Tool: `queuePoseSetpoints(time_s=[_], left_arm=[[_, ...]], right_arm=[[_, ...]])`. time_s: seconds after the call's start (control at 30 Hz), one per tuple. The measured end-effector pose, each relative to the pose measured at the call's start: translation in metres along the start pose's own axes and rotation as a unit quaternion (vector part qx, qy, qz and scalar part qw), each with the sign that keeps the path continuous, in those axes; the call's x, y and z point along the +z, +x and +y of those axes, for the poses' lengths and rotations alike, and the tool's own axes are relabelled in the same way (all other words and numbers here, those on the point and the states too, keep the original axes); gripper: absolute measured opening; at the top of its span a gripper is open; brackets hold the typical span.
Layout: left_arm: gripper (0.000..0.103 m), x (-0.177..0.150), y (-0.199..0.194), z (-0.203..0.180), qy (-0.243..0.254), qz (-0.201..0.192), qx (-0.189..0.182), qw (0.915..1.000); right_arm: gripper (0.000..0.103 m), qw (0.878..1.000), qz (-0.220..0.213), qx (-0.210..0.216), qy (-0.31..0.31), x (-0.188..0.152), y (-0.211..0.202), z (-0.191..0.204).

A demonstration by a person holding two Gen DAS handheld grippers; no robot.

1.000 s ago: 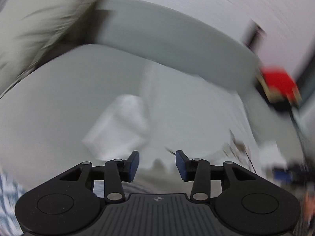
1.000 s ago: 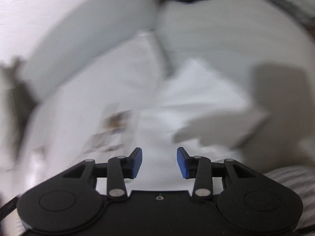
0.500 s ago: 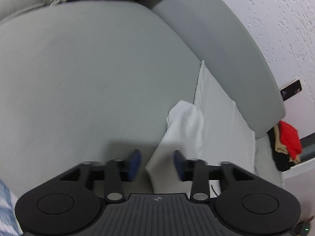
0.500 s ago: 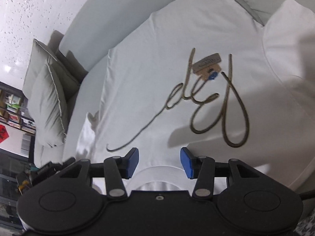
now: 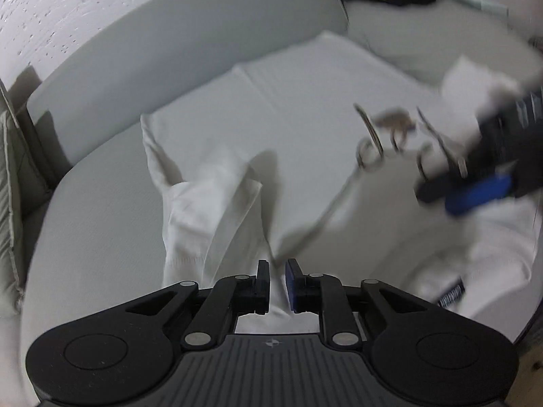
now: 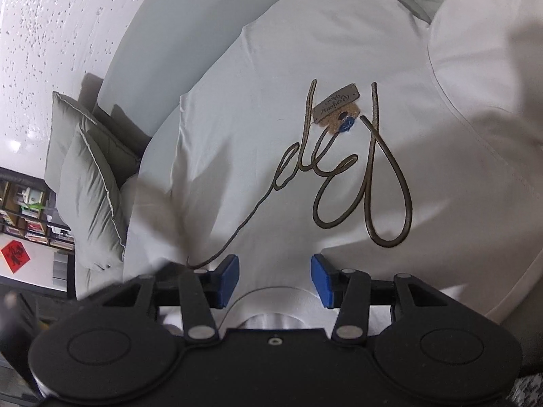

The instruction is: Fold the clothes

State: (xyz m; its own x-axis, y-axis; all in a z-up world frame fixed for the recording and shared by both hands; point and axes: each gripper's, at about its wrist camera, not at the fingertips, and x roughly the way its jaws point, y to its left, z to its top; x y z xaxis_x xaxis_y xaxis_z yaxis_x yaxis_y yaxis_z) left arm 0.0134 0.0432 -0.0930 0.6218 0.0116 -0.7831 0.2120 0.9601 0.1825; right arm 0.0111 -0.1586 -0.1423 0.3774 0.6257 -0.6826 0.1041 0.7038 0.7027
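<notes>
Lying spread across the grey sofa (image 6: pixel 190 51), the white T-shirt (image 6: pixel 278 78) fills the centre and right of the right wrist view, its looping brown script (image 6: pixel 370 183) at mid-frame and its collar at the lower centre. The right gripper (image 6: pixel 275 278) stands at the bottom of that frame with its blue pads wide apart, released, straddling the collar edge. In the left wrist view, the left gripper (image 5: pixel 277 283) at lower centre is clenched on a raised fold of the shirt's sleeve (image 5: pixel 207 203), which runs up toward the left of centre. Grey cushions (image 6: pixel 85 183) occupy the left edge of the right wrist view.
</notes>
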Motion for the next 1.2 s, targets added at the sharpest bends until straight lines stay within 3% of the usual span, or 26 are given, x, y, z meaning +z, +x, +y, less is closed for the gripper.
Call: queuePoseSetpoints(time_s=[0.07, 0.23, 0.37, 0.5, 0.57, 0.73, 0.83, 0.87, 0.9, 0.97, 1.1, 1.2], left_arm=[[0.034, -0.006, 0.003, -0.017, 0.021, 0.019, 0.011, 0.9995], [0.034, -0.026, -0.028, 0.023, -0.049, -0.018, -0.027, 0.9983], [0.04, -0.004, -0.018, 0.023, -0.037, -0.036, -0.014, 0.9986], [0.044, 0.009, 0.0, -0.018, 0.082, -0.046, -0.009, 0.9955], [0.044, 0.013, 0.014, -0.03, 0.1, -0.033, -0.014, 0.9943], [0.044, 0.018, 0.038, -0.02, 0.017, -0.007, -0.09, 0.9958], [0.044, 0.015, 0.047, -0.015, -0.015, 0.012, -0.093, 0.9955], [0.041, 0.014, 0.049, -0.012, -0.025, 0.015, -0.093, 0.9952], [0.026, 0.014, 0.049, -0.01, -0.032, 0.019, -0.09, 0.9952], [0.007, 0.014, 0.049, -0.008, -0.043, 0.026, -0.083, 0.9953], [0.003, 0.014, 0.04, 0.005, -0.06, 0.007, -0.063, 0.9962], [0.003, 0.015, 0.021, 0.037, -0.107, -0.028, -0.049, 0.9927]], right_arm=[[0.05, 1.0, -0.001, 0.004, 0.002, 0.0, -0.004, -0.003], [0.053, 1.0, -0.01, 0.015, 0.017, 0.001, -0.016, -0.013], [0.053, 0.998, -0.016, 0.032, 0.055, 0.002, -0.019, -0.028], [0.053, 0.997, -0.017, 0.038, 0.059, 0.001, -0.02, -0.032], [0.053, 0.998, -0.017, 0.038, 0.057, 0.002, -0.019, -0.031], [0.053, 0.997, -0.018, 0.041, 0.058, 0.003, -0.018, -0.032], [0.053, 0.997, -0.018, 0.042, 0.06, 0.004, -0.017, -0.034], [0.053, 0.997, -0.018, 0.043, 0.06, 0.004, -0.017, -0.035], [0.053, 0.997, -0.018, 0.042, 0.06, 0.004, -0.017, -0.035], [0.053, 0.997, -0.02, 0.041, 0.061, 0.004, -0.017, -0.034], [0.053, 0.997, -0.023, 0.038, 0.061, 0.004, -0.018, -0.034], [0.053, 0.997, -0.025, 0.037, 0.062, 0.004, -0.019, -0.033]])
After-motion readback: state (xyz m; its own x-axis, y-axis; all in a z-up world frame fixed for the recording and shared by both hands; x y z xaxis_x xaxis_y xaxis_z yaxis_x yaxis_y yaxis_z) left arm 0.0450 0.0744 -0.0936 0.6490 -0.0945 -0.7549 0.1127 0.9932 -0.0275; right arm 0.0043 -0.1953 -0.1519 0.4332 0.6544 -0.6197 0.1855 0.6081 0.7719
